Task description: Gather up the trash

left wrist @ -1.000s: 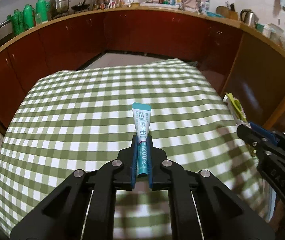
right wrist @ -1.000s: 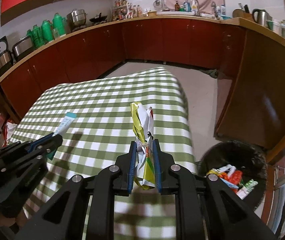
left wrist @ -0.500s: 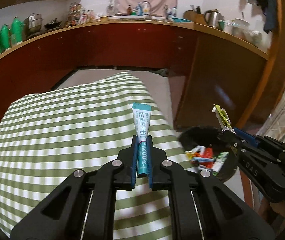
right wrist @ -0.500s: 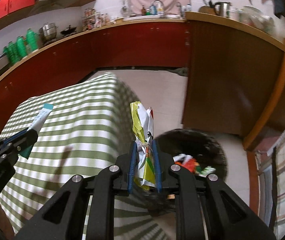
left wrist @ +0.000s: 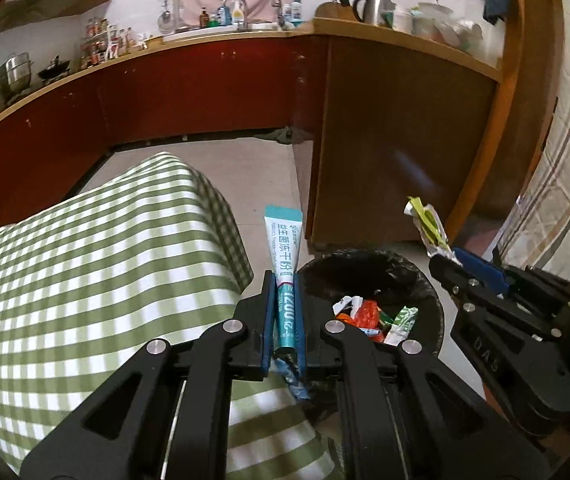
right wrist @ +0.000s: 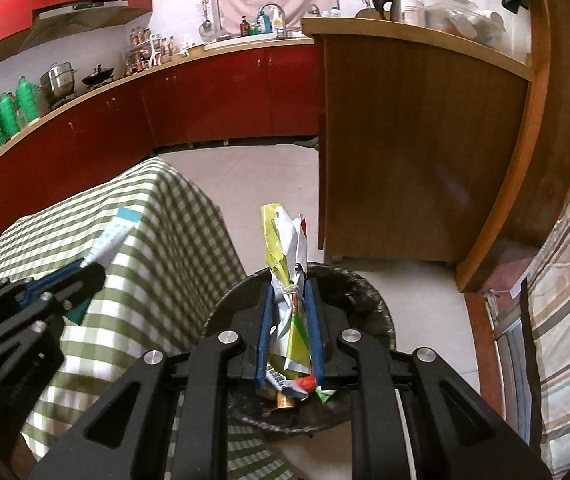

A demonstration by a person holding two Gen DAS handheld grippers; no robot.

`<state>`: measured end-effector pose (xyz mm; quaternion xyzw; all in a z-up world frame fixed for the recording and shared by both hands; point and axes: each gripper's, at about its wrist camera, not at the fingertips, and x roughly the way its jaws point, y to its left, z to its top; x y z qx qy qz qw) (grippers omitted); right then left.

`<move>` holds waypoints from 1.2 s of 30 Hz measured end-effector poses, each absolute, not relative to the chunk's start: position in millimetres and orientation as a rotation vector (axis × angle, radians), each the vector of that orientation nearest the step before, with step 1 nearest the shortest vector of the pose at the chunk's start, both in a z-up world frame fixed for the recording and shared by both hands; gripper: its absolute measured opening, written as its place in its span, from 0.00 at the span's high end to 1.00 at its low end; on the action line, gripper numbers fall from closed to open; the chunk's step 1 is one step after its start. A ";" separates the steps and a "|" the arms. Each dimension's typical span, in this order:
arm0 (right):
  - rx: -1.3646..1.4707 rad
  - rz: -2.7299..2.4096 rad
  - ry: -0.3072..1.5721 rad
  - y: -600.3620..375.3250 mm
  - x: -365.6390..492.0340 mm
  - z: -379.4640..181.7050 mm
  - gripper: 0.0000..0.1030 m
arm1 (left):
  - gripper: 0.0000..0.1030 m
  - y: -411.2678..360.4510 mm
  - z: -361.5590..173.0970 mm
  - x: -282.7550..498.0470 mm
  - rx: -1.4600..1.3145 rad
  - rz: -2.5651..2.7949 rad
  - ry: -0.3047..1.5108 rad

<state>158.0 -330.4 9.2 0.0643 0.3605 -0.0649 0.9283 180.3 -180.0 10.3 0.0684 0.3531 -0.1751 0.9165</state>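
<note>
The left tool (left wrist: 283,312) is clenched on a teal powder sachet (left wrist: 283,256) by the green-checked desk's (left wrist: 85,272) right edge. The right tool (right wrist: 288,320) grips a crumpled yellow-white wrapper (right wrist: 285,248) above the black-lined round trash bin (right wrist: 377,312) on the tiled floor (right wrist: 261,176).

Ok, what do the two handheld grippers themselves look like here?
Both match: the left gripper and right gripper have matte black angular linkage arms with triangular cutouts, silver round pivot bolts, and blue pads lining the fingers. The right one's side bears faint embossed lettering. No cables or sleeves are visible.
</note>
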 end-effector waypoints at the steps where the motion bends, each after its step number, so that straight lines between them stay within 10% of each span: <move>1: 0.136 -0.139 0.735 -333.4 159.2 7.8 0.83 | 0.85 -184.7 7.5 181.1 0.148 -0.361 0.723; 4: 0.152 -0.157 0.734 -341.4 159.6 4.2 0.67 | 0.50 -189.8 4.9 181.7 0.156 -0.351 0.706; 36: 0.070 -0.188 0.606 -280.3 28.5 71.1 0.38 | 0.21 -79.8 70.9 42.6 0.046 -0.245 0.588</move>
